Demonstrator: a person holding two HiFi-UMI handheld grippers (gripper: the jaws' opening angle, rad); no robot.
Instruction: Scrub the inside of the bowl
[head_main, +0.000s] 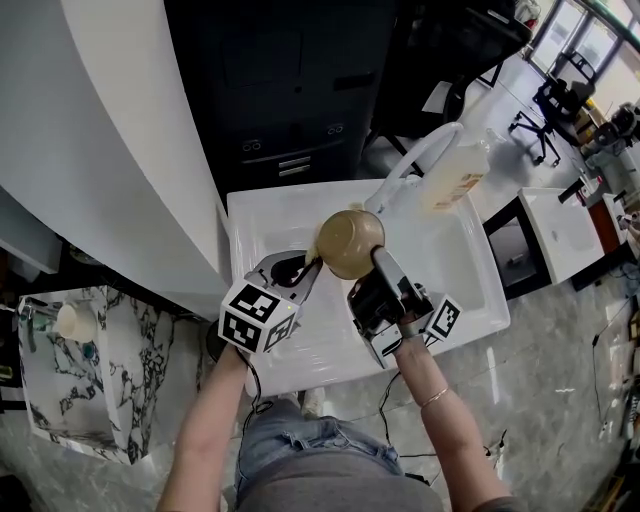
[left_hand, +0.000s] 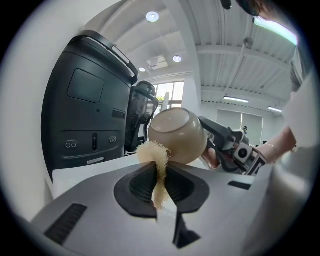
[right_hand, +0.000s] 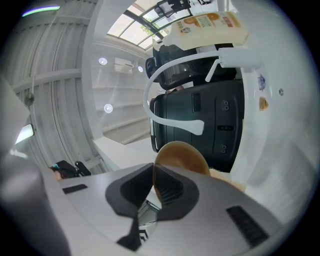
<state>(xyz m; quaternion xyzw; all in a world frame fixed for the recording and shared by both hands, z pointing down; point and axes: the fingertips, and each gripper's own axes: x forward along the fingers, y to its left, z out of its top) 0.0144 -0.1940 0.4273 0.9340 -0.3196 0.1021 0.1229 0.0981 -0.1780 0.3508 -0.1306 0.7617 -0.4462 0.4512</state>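
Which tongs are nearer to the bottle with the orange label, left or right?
Right. The right tongs, shut on the bowl, sit nearer below the bottle; the left tongs, holding the sponge, are farther left.

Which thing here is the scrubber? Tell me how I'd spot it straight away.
Find the white sink; over it the right gripper holds a tan bowl by its rim. Beside that bowl, pinched in the left gripper, is the scrubber: a pale, frizzy tuft of fibres, the only fuzzy thing among smooth, hard ones.
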